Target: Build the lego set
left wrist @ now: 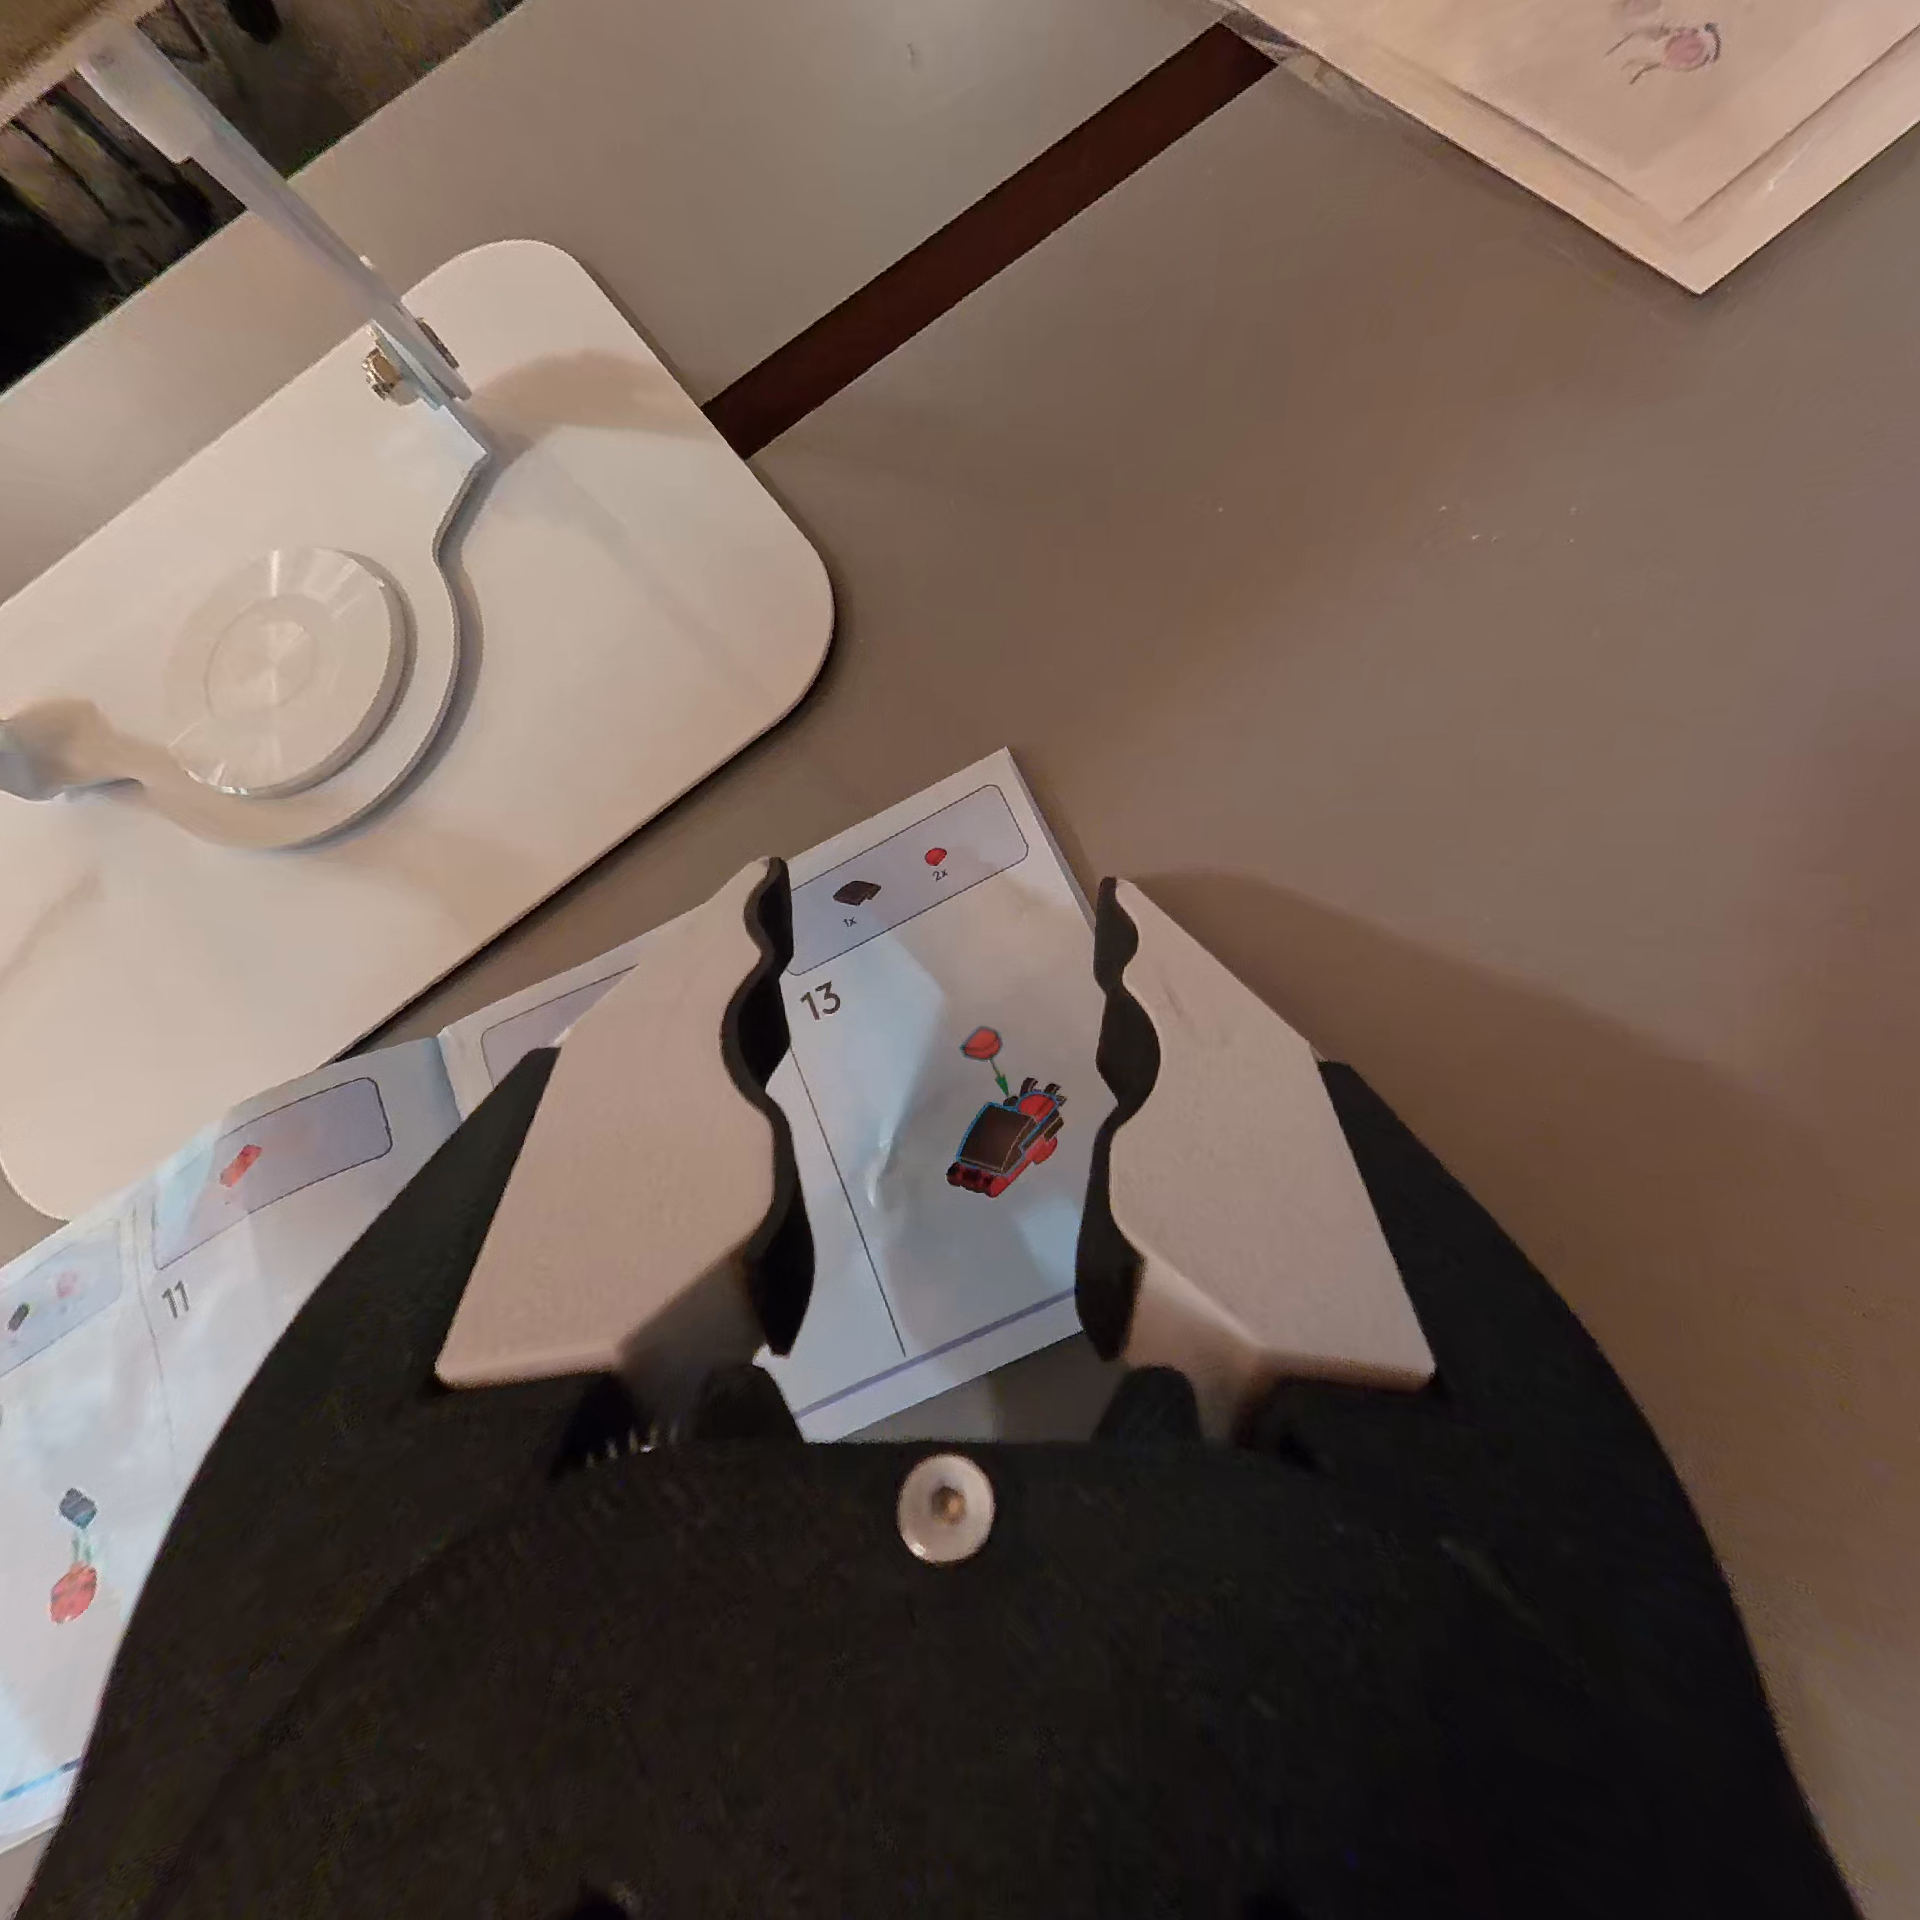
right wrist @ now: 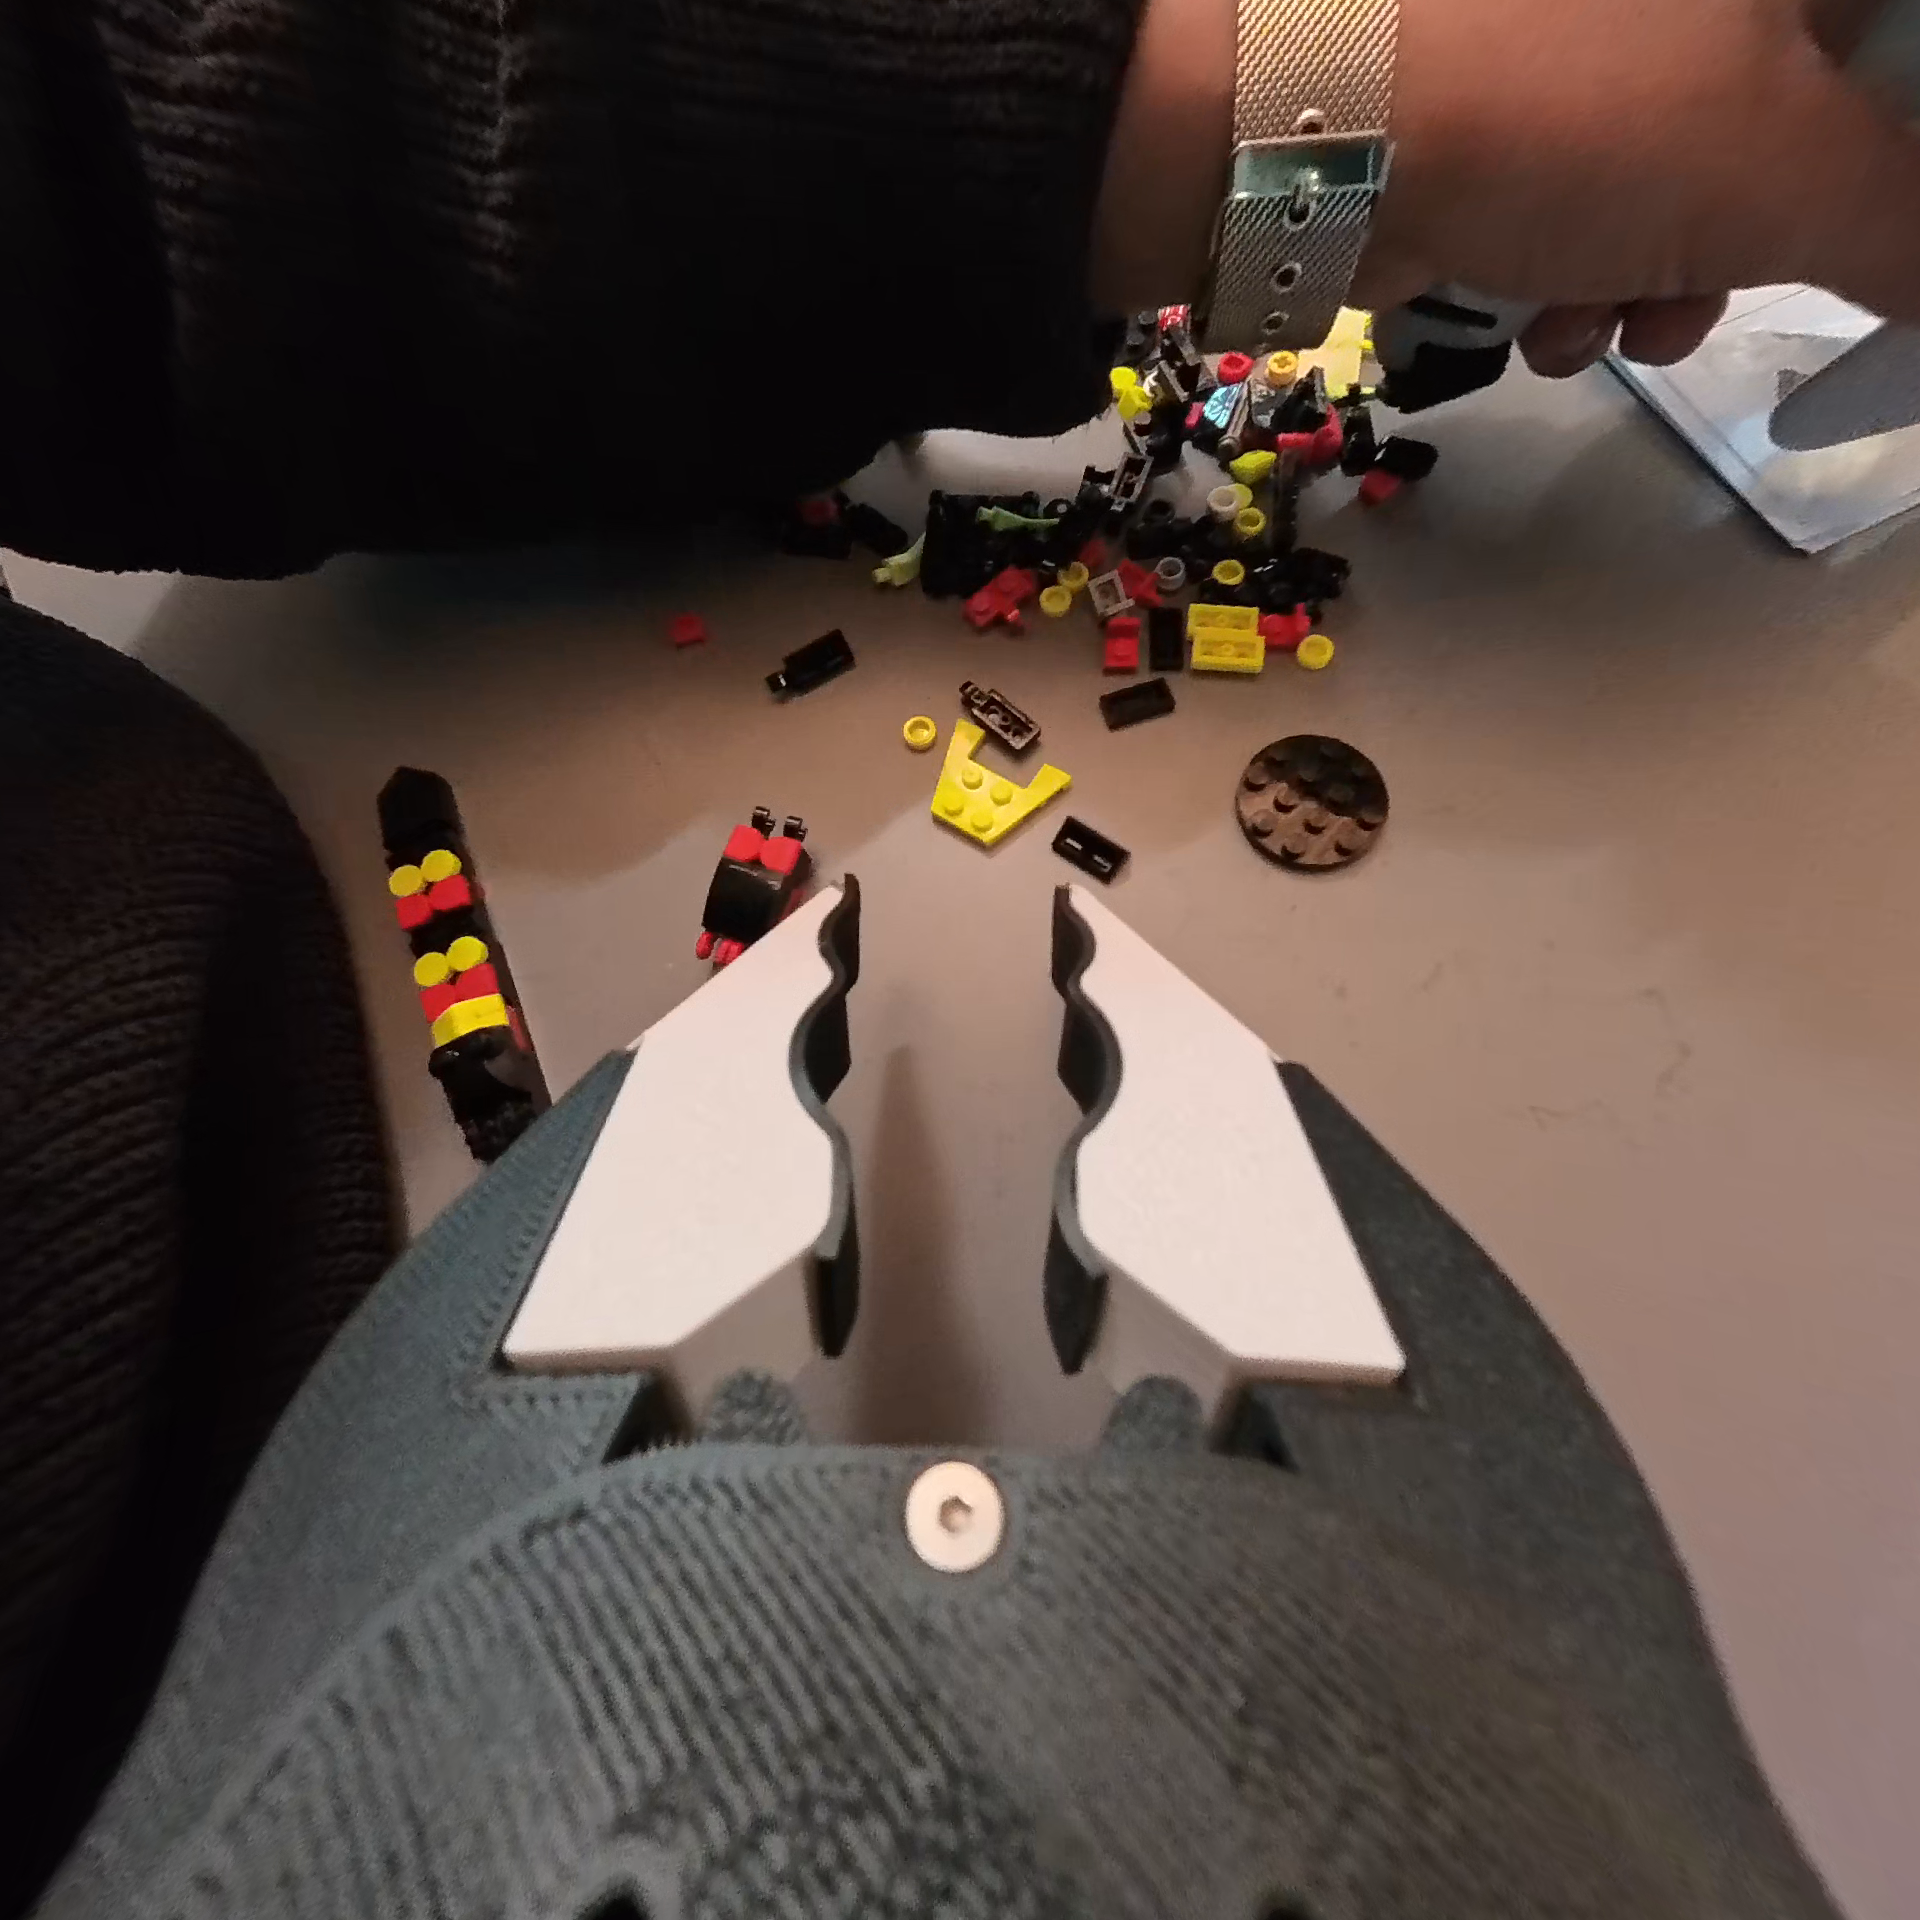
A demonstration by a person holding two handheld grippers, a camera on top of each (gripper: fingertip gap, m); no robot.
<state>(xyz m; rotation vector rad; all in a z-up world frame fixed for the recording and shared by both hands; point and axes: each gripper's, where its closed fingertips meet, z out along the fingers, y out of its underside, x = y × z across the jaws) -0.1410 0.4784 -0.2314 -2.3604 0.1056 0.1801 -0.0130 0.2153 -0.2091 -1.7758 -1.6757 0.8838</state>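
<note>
Lego pieces lie heaped on the grey table beyond the right gripper, whose jaws hang apart with nothing between them. Just left of its tip sits a small red-and-black build, and further left a long black strip with red and yellow studs. The left gripper, jaws apart and empty too, hovers over the instruction booklet, beside a white stand.

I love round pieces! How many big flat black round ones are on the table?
1. The black round plate lies right of the yellow wedge piece. More may hide in the pile.
</note>
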